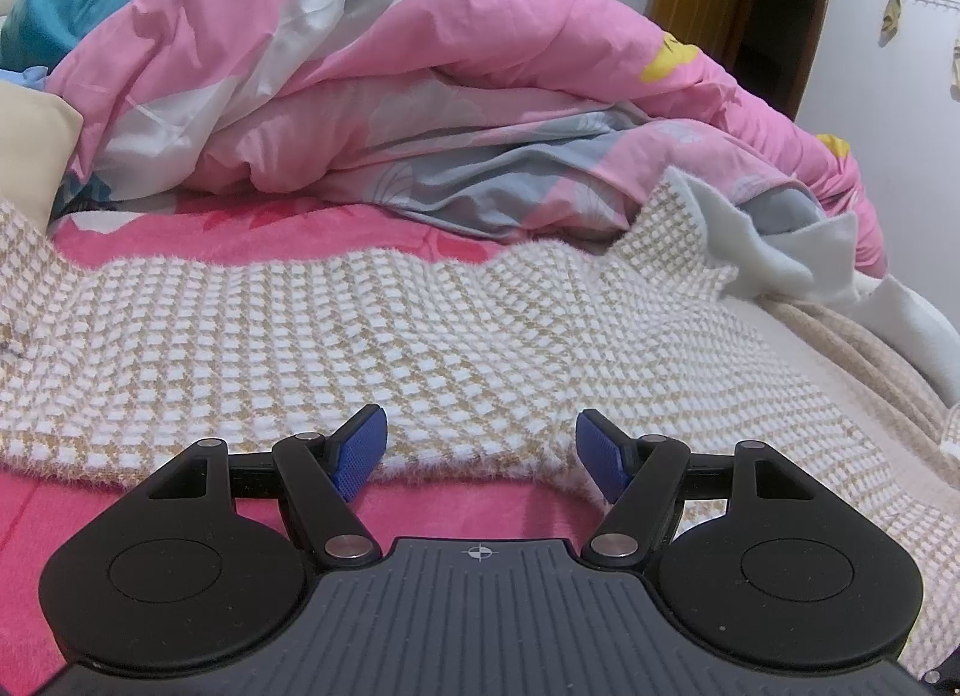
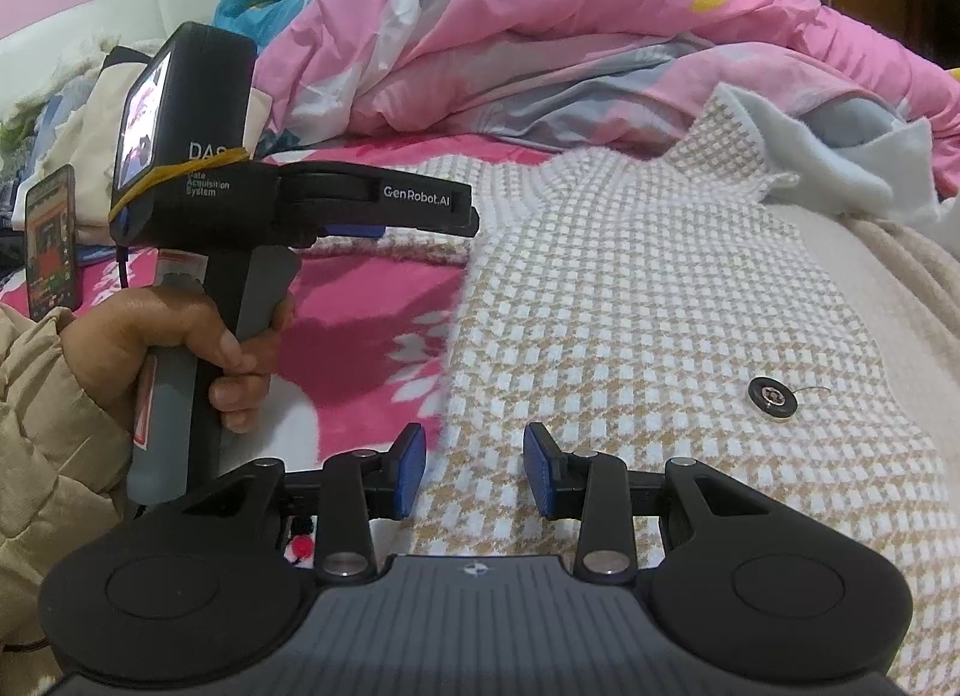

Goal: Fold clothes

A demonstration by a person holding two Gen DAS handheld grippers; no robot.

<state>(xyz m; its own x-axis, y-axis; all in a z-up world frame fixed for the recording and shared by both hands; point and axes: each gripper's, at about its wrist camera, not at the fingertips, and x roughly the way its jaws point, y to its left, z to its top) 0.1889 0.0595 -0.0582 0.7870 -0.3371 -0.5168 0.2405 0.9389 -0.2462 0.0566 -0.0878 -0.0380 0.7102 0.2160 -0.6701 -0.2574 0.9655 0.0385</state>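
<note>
Honestly this looks like the very start of the folding, or close to it. The checked jacket [image 1: 372, 336], a fuzzy tan-and-white thing with a dark button [image 2: 774, 395] on it, is lying spread out across the bed [image 1: 180, 228], over the pink floral blanket, with the big pink duvet [image 1: 420, 54] heaped up behind it. I can't spot a clean fold anywhere yet; the far right corner is flipped up so the pale lining [image 1: 774, 258] shows, but that reads more like a rumple than a deliberate fold to me. The left gripper [image 1: 480, 459] hovers just over the near hem, jaws standing wide apart with nothing between them. The right gripper [image 2: 474, 471] sits over the jacket's left edge near the button side, jaws partly apart and also empty, the pads not pinching any cloth as far as I can see. In the right wrist view you can see the person's hand [image 2: 180, 348] wrapped around the handle of the left gripper. So basically everything's left: grab an edge, bring the sides in, fold it over, flatten that turned-up corner.
</note>
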